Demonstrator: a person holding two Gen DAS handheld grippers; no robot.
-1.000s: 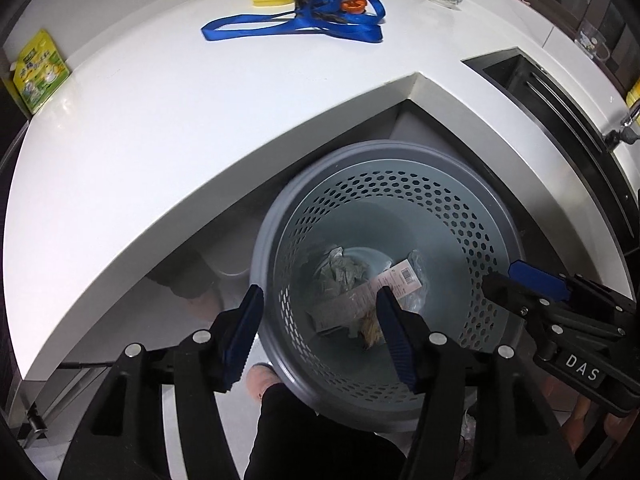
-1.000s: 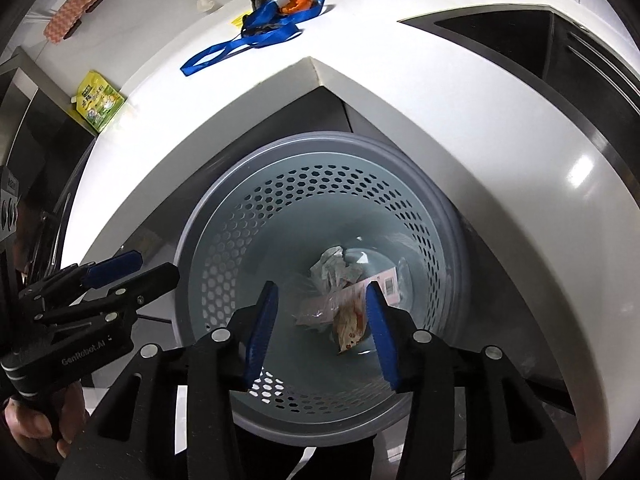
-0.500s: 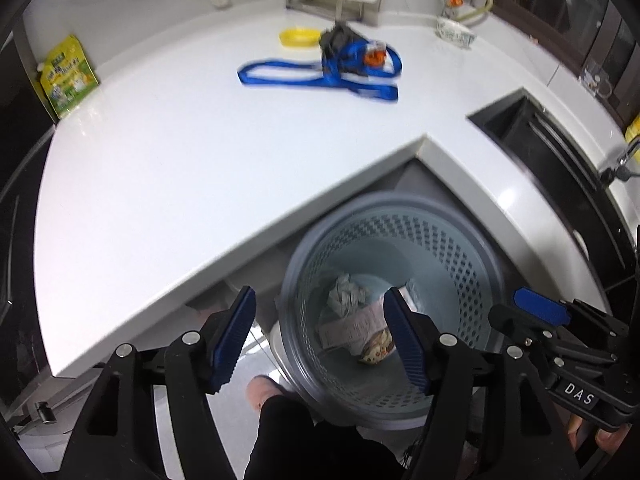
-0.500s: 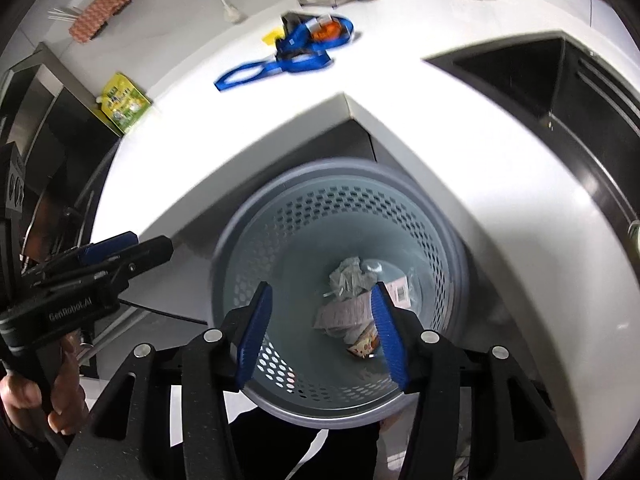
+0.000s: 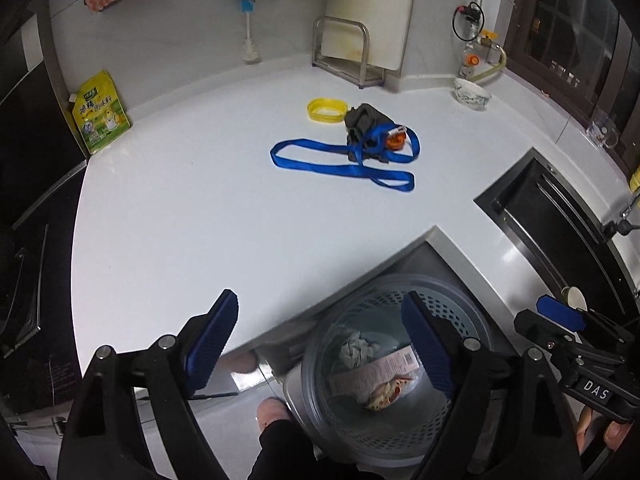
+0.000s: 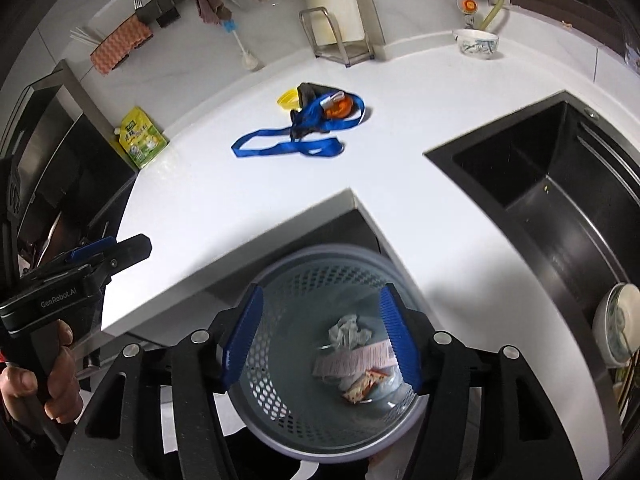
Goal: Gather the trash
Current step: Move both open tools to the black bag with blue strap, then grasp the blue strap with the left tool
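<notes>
Two handheld grippers are hovering above a grey perforated trash basket (image 6: 320, 360) that is standing on the floor, tucked under the inner corner of a white table (image 5: 224, 216).

The left gripper (image 5: 320, 344) has its jaws spread wide with nothing between them, and they have just been opening. The right gripper (image 6: 320, 340) likewise has its jaws apart and empty, having just been opening too.

Collected trash is lying at the bottom of the basket: a crumpled tissue (image 6: 348, 330), a pink printed wrapper (image 6: 352, 360) and an orange snack packet (image 6: 360, 388).

The nearest loose items are lying ahead and above the jaws, toward the back of the table: a blue strap (image 5: 340, 164), its long axis running left to right, tangled with a dark cloth (image 5: 364, 120) and something orange (image 5: 396, 141), beside a yellow lid (image 5: 326, 109). Both grippers look about equally far from it.

The orange thing is too wrapped up to identify. The basket's near rim is cut off by the gripper bodies. A black sink (image 6: 540, 168) lies to the right.
</notes>
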